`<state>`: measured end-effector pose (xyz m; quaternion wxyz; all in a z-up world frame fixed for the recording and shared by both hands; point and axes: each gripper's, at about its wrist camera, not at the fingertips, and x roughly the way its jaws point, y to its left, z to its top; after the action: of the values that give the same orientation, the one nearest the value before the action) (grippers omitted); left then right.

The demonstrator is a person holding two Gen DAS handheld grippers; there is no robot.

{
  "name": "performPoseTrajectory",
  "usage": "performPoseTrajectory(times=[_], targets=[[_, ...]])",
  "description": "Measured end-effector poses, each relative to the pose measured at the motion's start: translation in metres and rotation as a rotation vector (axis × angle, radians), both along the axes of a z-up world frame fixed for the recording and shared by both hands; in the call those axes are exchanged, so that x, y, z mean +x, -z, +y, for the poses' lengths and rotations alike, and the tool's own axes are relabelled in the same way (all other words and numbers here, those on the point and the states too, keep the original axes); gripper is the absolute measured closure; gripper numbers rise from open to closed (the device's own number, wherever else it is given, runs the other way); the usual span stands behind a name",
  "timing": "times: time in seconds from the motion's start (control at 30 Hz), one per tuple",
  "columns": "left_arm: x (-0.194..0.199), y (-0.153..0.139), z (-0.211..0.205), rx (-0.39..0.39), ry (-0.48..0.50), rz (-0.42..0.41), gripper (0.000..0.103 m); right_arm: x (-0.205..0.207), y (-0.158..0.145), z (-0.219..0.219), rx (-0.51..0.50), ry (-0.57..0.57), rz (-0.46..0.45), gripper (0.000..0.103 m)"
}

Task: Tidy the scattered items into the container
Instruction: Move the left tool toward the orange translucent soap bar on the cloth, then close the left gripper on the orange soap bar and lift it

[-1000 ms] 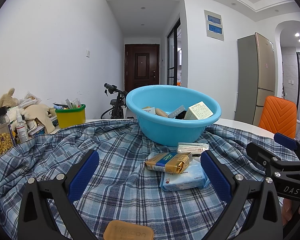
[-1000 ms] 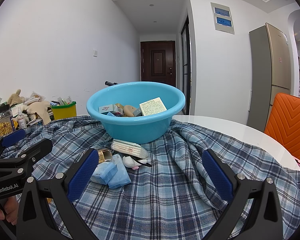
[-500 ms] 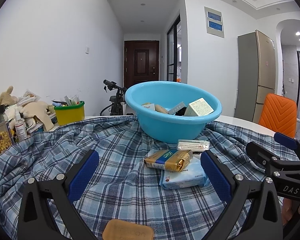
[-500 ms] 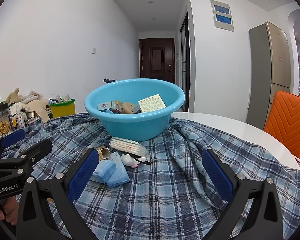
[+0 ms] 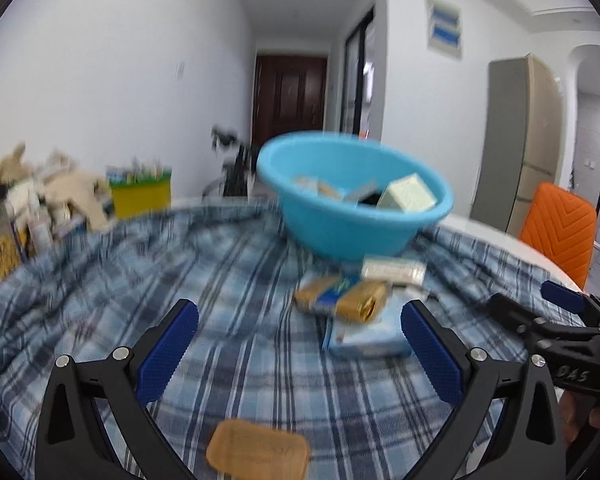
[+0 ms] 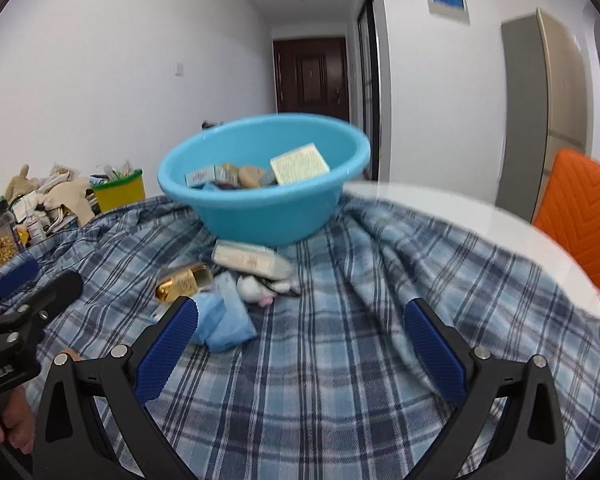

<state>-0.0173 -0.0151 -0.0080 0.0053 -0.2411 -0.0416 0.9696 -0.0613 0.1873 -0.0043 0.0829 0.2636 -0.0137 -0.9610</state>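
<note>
Your left gripper (image 5: 298, 340) and right gripper (image 6: 300, 340) both hang with jaws spread wide and nothing between them, over a rumpled blue plaid cloth (image 6: 340, 380) covering a round white table (image 6: 480, 216) whose bare edge curves away at right. The smooth round turquoise basin (image 6: 260, 216) sits mid-table, already holding small boxes. Just in front of it lie the loose items: a shiny gold packet (image 5: 340, 300) atop a soft pale-blue tissue pack (image 5: 364, 336), and a flat white wrapped packet (image 6: 252, 258). A tan soap-like bar (image 5: 258, 454) lies nearest your left gripper. Open cloth stretches ahead of the right gripper.
</note>
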Motion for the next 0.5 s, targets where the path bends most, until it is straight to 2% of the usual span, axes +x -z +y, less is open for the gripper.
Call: performPoseTrajectory(times=[0.1, 0.2, 0.5], targets=[[-0.003, 0.002, -0.007, 0.026, -0.015, -0.076, 0.0, 0.002, -0.002, 0.005, -0.004, 0.005, -0.051, 0.0], [0.0, 0.003, -0.009, 0.012, -0.006, -0.135, 0.0, 0.008, -0.004, 0.004, 0.01, -0.01, -0.096, 0.0], [0.019, 0.003, 0.004, -0.158, 0.019, -0.204, 0.0, 0.022, -0.006, -0.008, 0.023, -0.076, -0.191, 0.0]])
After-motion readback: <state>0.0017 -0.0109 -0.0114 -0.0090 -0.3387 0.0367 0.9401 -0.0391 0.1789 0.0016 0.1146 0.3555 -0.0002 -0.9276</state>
